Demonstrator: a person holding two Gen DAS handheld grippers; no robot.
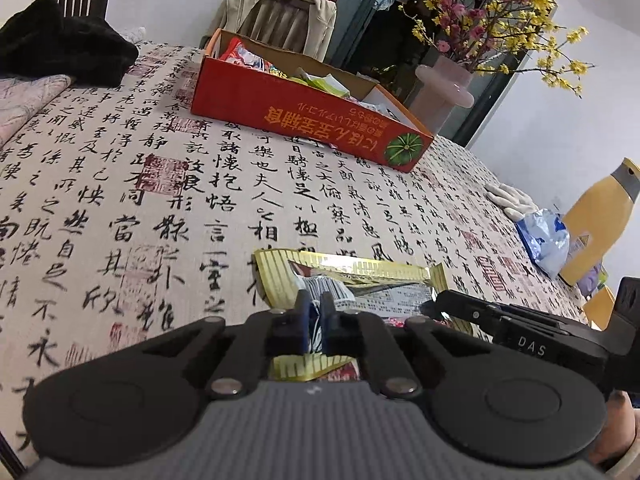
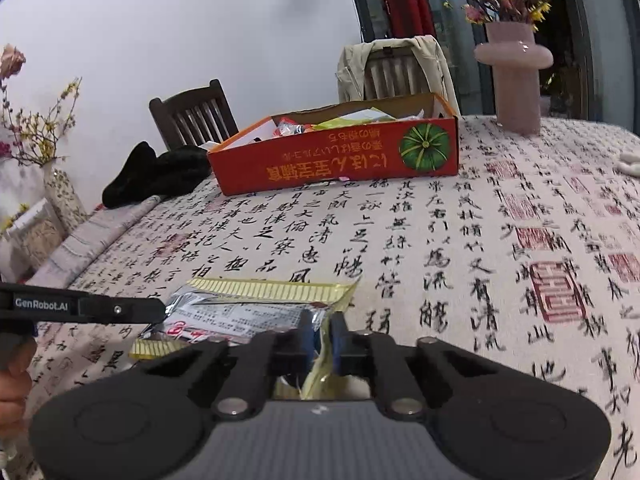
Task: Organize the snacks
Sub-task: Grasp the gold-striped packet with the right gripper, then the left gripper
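A gold-edged snack packet is held just above the calligraphy tablecloth between both grippers. My left gripper is shut on its near left part. My right gripper is shut on its right end. The right gripper's black fingers show in the left wrist view, the left gripper's fingers in the right wrist view. An open red snack box with several packets inside stands further back on the table.
A pink vase with flowers stands behind the box. A black cloth lies far left. A yellow bottle, a blue packet and a white glove are at the right edge. Chairs stand behind the table.
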